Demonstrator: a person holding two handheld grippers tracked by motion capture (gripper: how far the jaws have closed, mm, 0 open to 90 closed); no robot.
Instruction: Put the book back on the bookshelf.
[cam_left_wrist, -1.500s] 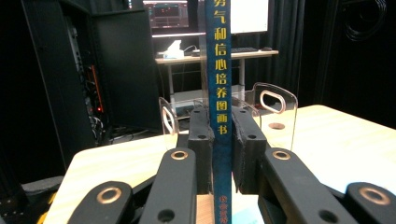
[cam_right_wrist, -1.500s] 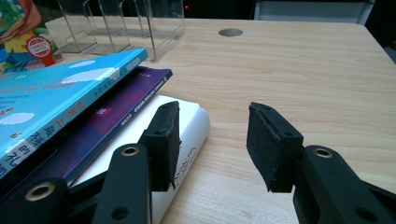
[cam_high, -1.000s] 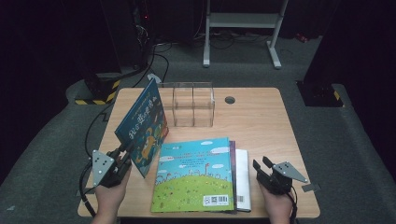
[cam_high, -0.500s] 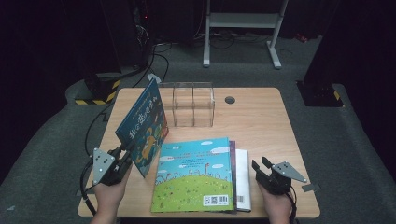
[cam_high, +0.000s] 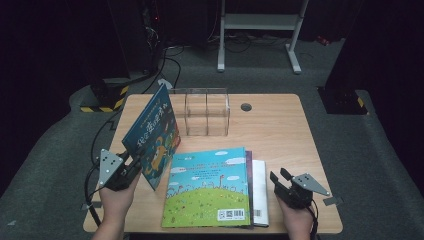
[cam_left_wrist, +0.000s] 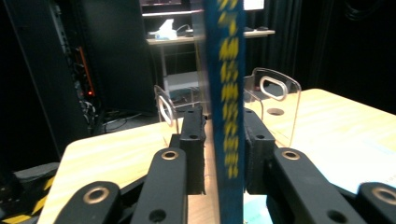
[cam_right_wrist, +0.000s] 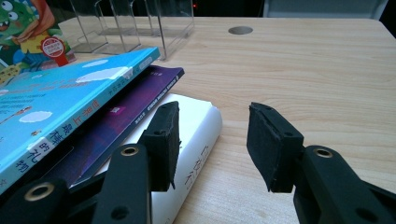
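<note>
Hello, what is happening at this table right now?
A person holds a tool in each hand. The left tool grips a blue picture book by its lower edge and holds it tilted above the table, in front of a clear plastic rack; its jaws have just been opening a little. The right tool is open and rests beside a stack of three books.

Glossy paper book (cam_high: 152, 132), clear plastic rack (cam_high: 207, 112), matt wood-grain table (cam_high: 285, 130).
</note>
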